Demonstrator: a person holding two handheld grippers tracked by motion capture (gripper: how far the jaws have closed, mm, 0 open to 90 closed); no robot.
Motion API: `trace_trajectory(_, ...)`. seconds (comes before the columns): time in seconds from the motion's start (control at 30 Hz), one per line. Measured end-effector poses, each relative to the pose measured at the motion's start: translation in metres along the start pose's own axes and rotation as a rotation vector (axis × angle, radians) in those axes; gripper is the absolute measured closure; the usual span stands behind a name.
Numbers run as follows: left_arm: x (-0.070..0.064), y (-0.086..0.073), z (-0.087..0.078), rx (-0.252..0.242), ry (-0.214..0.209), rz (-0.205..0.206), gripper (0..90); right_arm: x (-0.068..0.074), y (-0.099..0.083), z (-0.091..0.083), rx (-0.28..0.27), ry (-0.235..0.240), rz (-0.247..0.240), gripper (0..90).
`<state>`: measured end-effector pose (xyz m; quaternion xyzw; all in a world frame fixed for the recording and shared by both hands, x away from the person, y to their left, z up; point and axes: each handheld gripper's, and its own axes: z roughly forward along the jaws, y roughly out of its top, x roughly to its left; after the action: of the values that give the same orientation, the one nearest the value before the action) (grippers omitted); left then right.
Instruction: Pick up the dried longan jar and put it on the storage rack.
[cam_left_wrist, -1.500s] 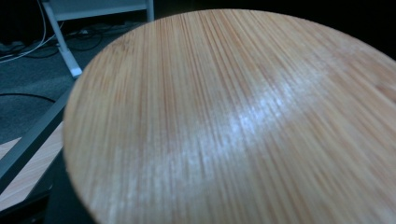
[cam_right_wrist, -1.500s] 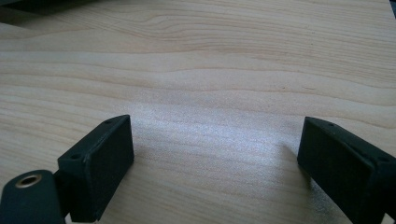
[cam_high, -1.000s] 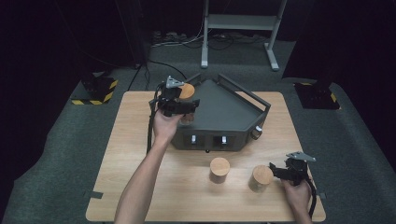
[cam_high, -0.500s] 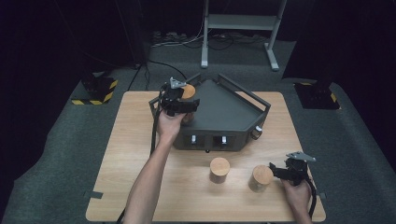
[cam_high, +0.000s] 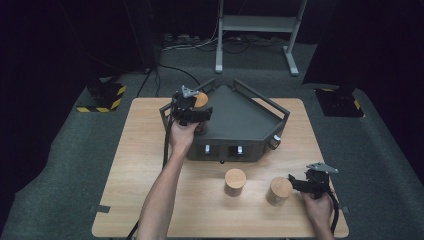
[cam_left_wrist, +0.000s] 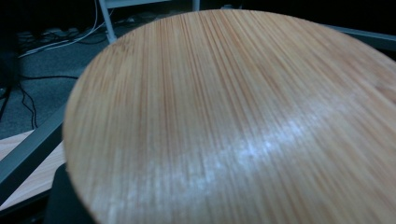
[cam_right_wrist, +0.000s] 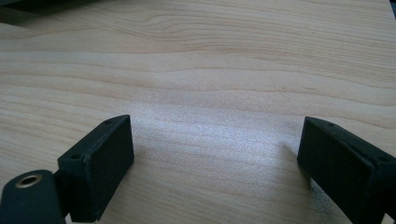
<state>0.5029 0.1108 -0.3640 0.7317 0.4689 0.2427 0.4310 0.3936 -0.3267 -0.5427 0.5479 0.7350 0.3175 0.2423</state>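
- The left hand-held gripper (cam_high: 192, 107) holds a round bamboo-topped wooden canister (cam_high: 200, 100) over the rear-left corner of the dark grey angular metal tray (cam_high: 240, 117), apparently to set it inside; its bamboo lid (cam_left_wrist: 233, 121) sits right against the left gripper view's camera, so the grip itself cannot be confirmed.
- The right hand-held gripper (cam_high: 306, 183) rests low on the light wooden tabletop (cam_high: 140, 150), jaws spread wide and empty, just beside a second canister (cam_high: 280, 190), likely ready to grasp it.
- A third canister (cam_high: 235, 181) waits nearby.
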Motion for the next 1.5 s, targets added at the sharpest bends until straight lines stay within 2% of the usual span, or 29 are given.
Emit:
trace_trajectory(0.7,-0.0017,-0.0052,0.0062,0.005,0.016,0.025,26.1,0.0,0.0,0.0,0.0,0.0,0.0,10.2)
trace_trajectory(1.5,-0.0013,-0.0096,0.006,-0.025,0.015,0.024,25.7,0.0002,-0.0001,-0.0001,0.0,0.0,0.0,10.4)
